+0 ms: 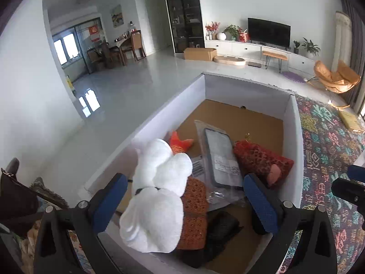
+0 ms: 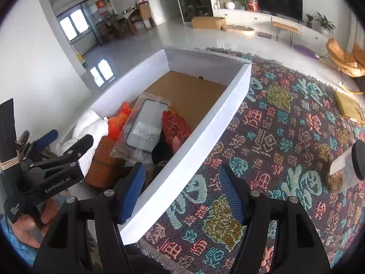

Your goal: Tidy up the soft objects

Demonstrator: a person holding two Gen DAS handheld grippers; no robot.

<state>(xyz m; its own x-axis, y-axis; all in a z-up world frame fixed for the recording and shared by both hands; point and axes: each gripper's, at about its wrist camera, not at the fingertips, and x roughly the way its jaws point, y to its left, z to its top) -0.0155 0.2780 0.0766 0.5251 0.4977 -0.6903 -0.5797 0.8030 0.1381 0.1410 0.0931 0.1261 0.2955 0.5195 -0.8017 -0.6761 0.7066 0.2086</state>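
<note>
My left gripper [image 1: 184,201] hangs over the near end of the white box [image 1: 298,150], spread wide and gripping nothing, with the fluffy white plush [image 1: 159,182] right between its blue ribbed pads. Inside the box, the plush lies against the left wall, with an orange crocheted piece [image 1: 195,214] touching it. Further in there's a phone case in a clear crinkly bag [image 1: 220,157], and a red knit pouch [image 1: 262,159] sits by the right wall. The far half of the box is bare brown cardboard floor, so plenty of room there. My right gripper [image 2: 182,191] is also spread and holding nothing, straddling the box's right wall above the patterned woven rug [image 2: 285,137]. Glossy pale floor lies beyond the box.
</note>
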